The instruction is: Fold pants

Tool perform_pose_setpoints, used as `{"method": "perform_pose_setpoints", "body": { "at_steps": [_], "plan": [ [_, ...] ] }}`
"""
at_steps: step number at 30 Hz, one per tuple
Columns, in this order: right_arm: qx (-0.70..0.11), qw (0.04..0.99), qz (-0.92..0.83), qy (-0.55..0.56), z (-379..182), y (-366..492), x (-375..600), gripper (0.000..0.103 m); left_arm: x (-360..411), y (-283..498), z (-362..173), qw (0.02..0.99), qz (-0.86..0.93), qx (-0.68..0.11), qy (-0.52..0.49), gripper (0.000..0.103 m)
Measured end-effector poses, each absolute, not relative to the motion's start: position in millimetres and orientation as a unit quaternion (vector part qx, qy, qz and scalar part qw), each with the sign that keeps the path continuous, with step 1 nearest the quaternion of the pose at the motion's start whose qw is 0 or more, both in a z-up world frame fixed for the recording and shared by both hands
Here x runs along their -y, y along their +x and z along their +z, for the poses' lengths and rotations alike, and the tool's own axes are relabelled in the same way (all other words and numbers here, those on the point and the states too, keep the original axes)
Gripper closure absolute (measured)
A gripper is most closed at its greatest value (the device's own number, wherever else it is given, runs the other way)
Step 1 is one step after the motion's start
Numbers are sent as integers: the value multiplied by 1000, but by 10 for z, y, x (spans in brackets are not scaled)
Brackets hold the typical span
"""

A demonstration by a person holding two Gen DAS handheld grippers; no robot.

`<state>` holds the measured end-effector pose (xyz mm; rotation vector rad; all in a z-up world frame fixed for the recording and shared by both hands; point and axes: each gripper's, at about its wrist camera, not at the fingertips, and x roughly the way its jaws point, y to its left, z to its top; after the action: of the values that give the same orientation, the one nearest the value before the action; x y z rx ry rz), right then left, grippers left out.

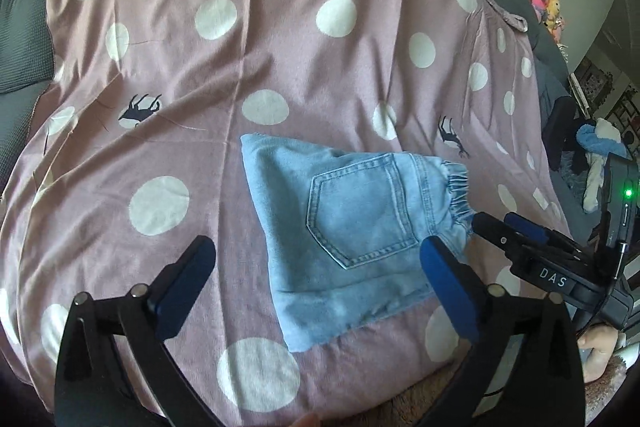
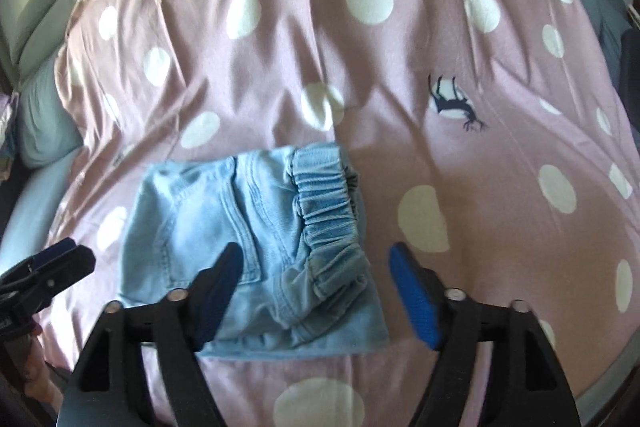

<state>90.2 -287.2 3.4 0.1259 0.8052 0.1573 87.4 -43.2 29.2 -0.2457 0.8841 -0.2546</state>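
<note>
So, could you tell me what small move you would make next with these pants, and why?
Probably draw both grippers back and leave the pants alone. They already lie as a compact folded bundle on the dotted sheet, waistband at one end, while the left gripper and right gripper are both open and grip nothing.

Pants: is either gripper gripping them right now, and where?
Neither. The left gripper and right gripper are both open above the folded pants, nothing between their fingers.
</note>
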Motion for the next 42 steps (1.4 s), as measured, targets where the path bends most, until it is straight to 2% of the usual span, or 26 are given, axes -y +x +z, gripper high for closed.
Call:
{"method": "perform_pose_setpoints", "body": {
  "at_steps": [14,27,42],
  "plan": [
    [-378,922,62,53,106,424,2876,23,562,371,256,884,-108,-445,-88,1],
    [-368,927,53,47,157,241,2877,23,685,255,255,888,-93,-447,-55,1],
    [-369,927,45,41,153,211,2867,23,650,219,223,887,-84,-449,-62,1]
  ]
}}
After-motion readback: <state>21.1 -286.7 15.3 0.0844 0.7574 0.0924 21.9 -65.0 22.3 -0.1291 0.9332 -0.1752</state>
